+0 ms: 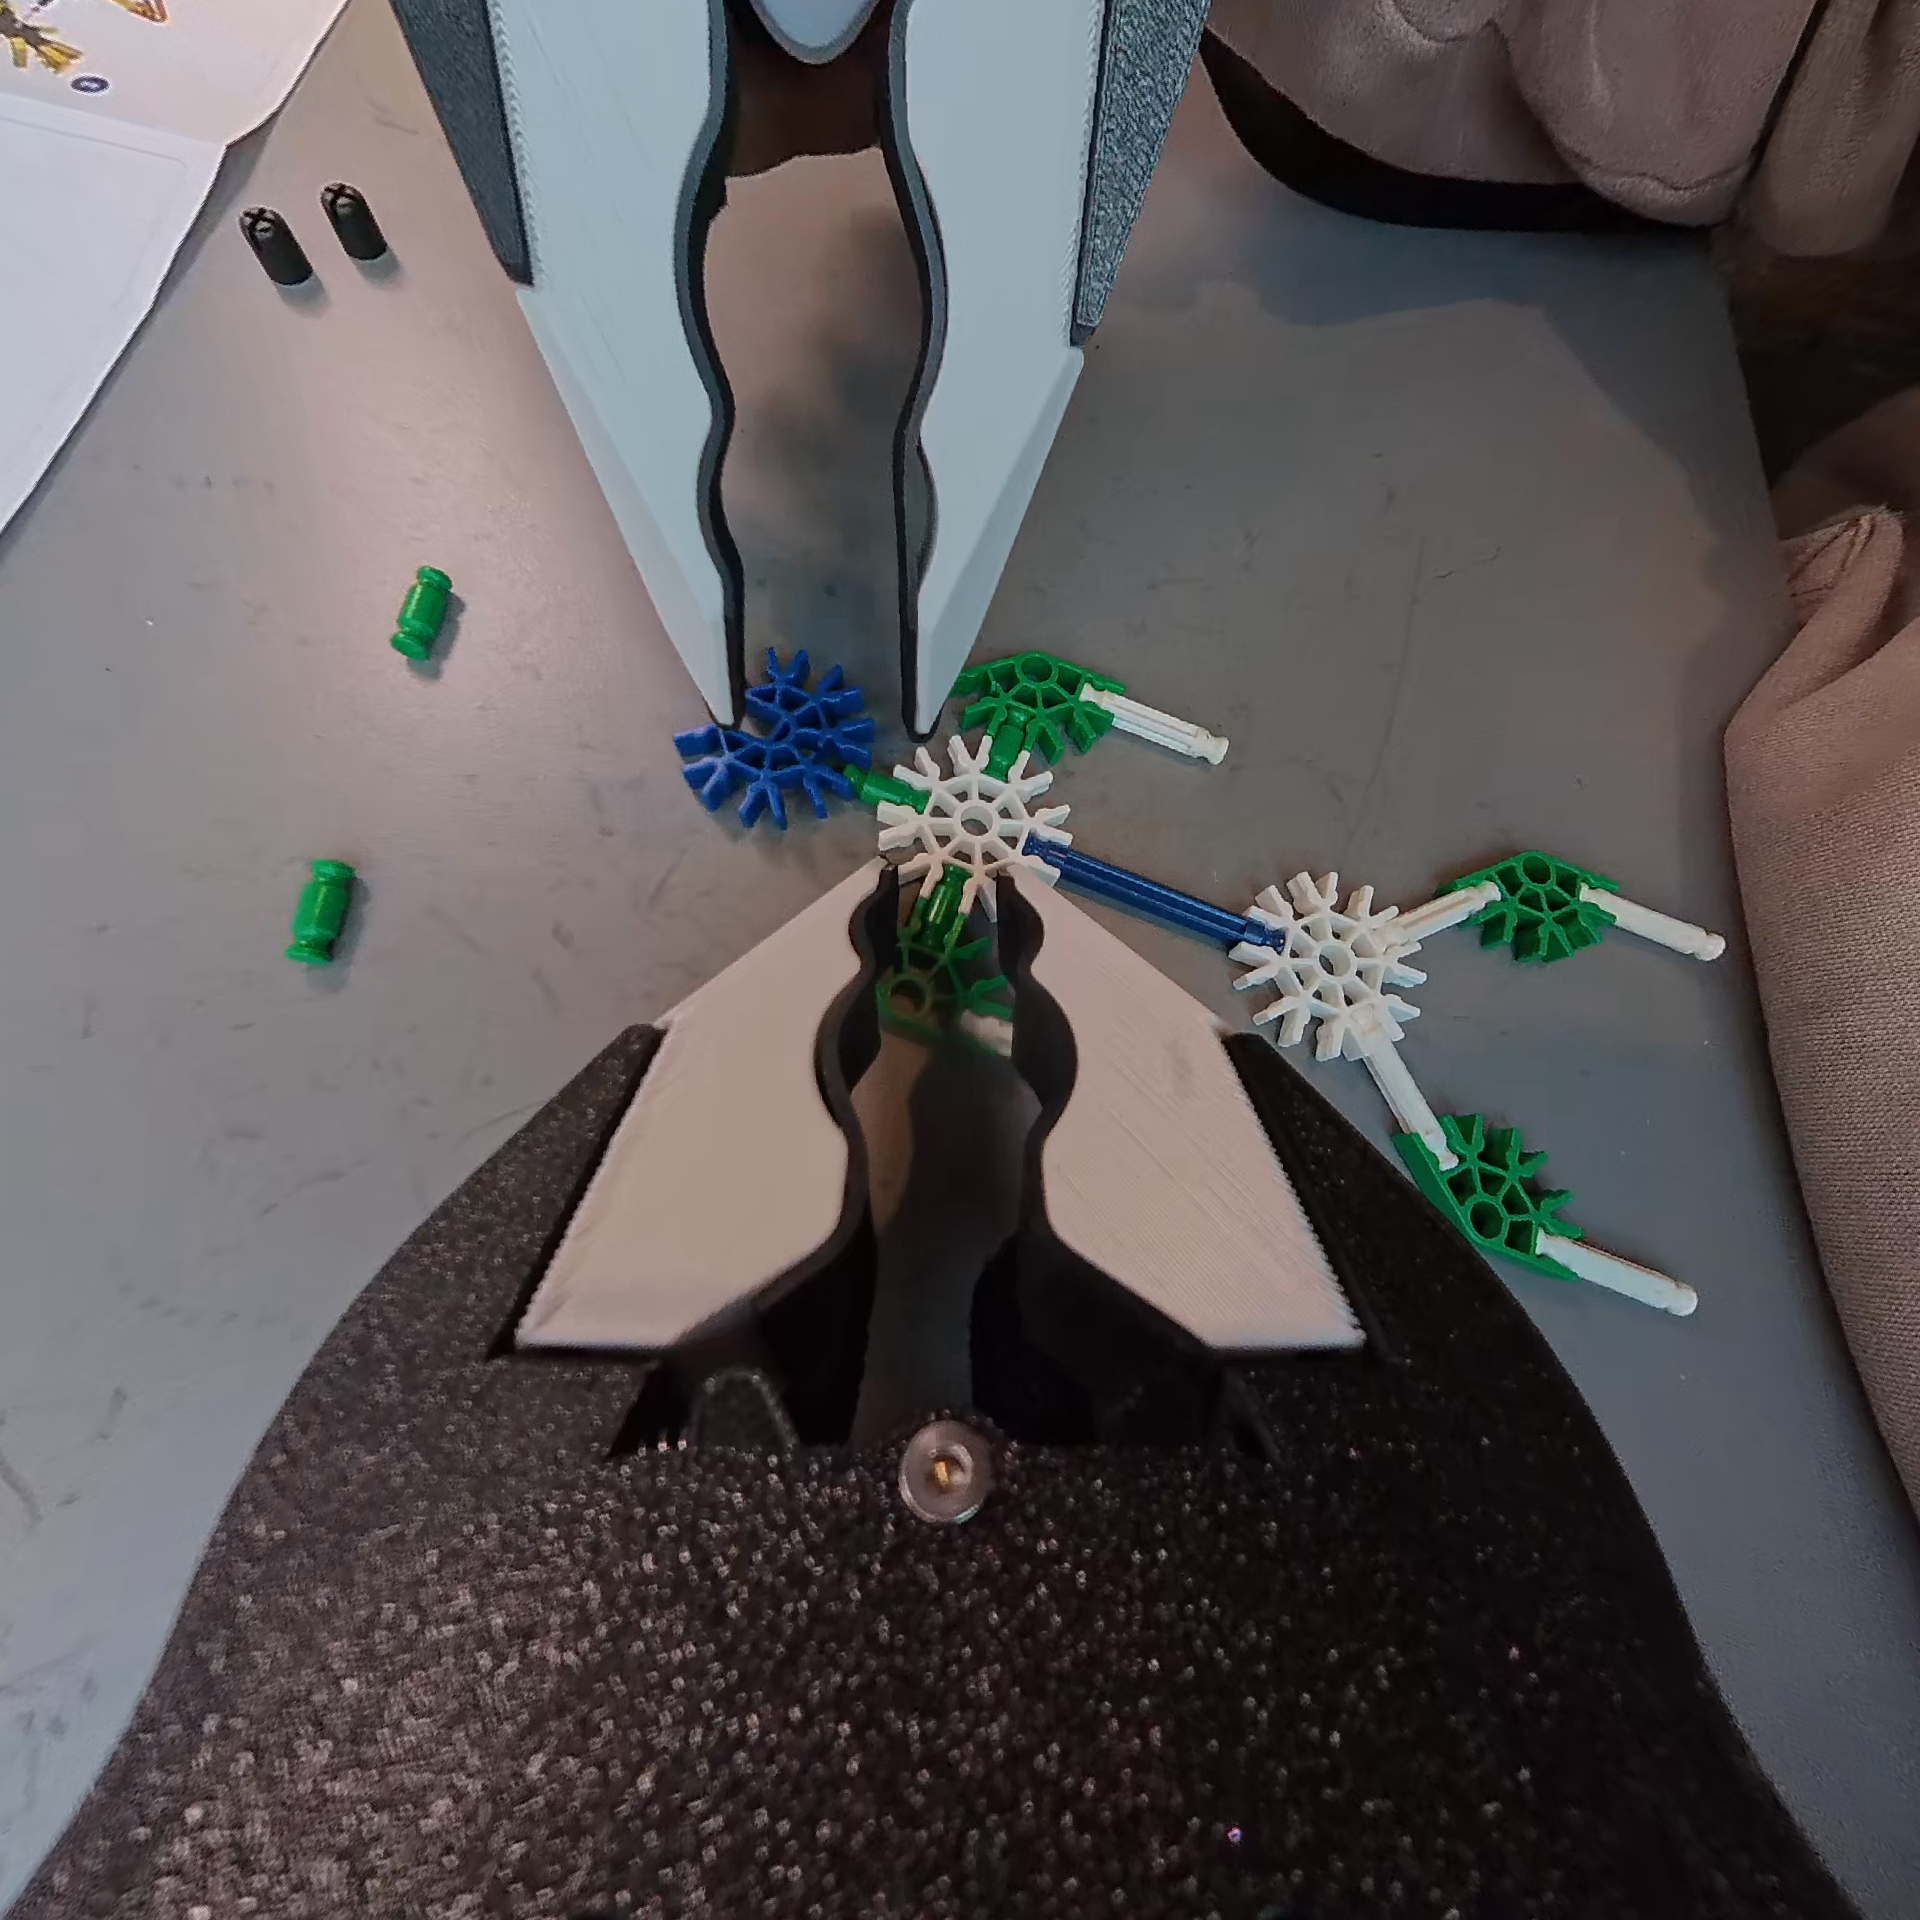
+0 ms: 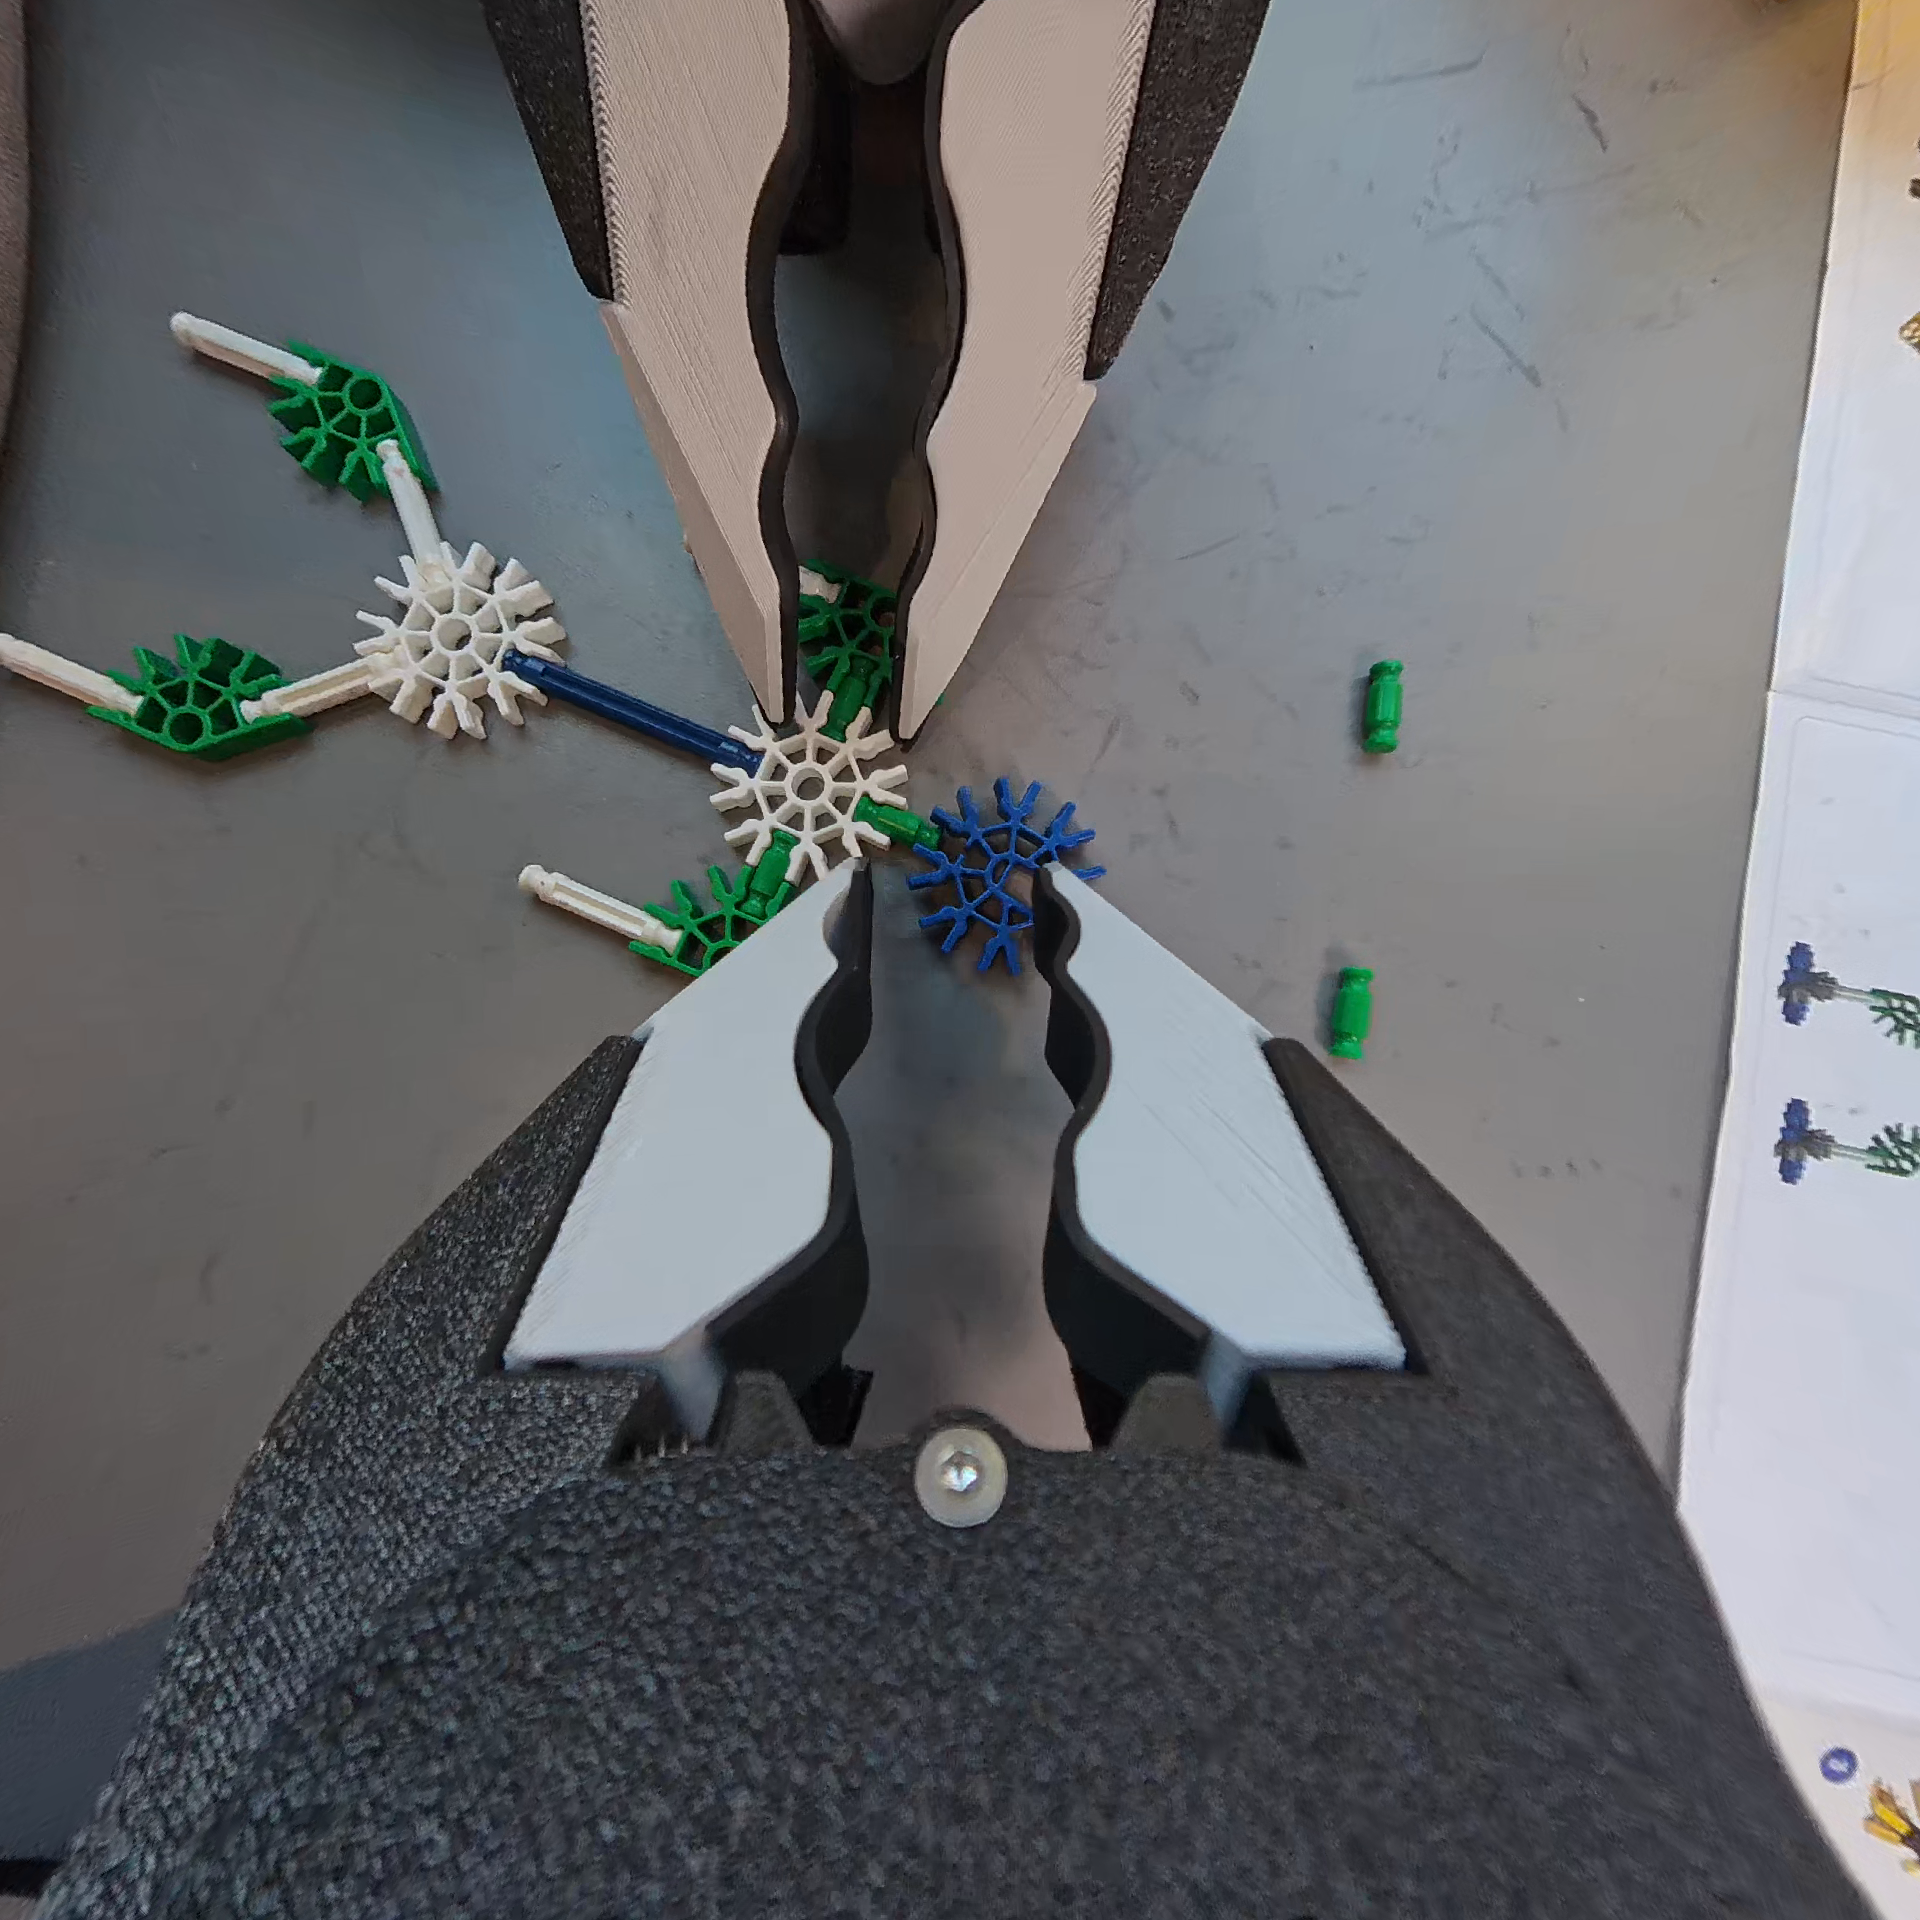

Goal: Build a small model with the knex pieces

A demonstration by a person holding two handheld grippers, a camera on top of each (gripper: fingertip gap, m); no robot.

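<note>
The left tool (image 1: pixel 951 883) is clenching around a green connector (image 1: pixel 935 977), its tips touching the white snowflake hub (image 1: pixel 971 821) of a toy assembly lying on the grey table (image 1: pixel 1351 499). The right tool (image 2: pixel 956 883) is standing released, its fingers straddling the blue snowflake connector (image 2: pixel 997 878) (joined to that hub by a short green rod (image 2: pixel 894 821)). Two loose green rods (image 2: pixel 1382 707) are lying near a printed sheet (image 2: pixel 1849 1039).

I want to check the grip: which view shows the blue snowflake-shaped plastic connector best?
The left wrist view: the blue snowflake-shaped plastic connector lies almost whole between the right gripper tips. The right wrist view shows it partly hidden behind that gripper's own fingers.
</note>
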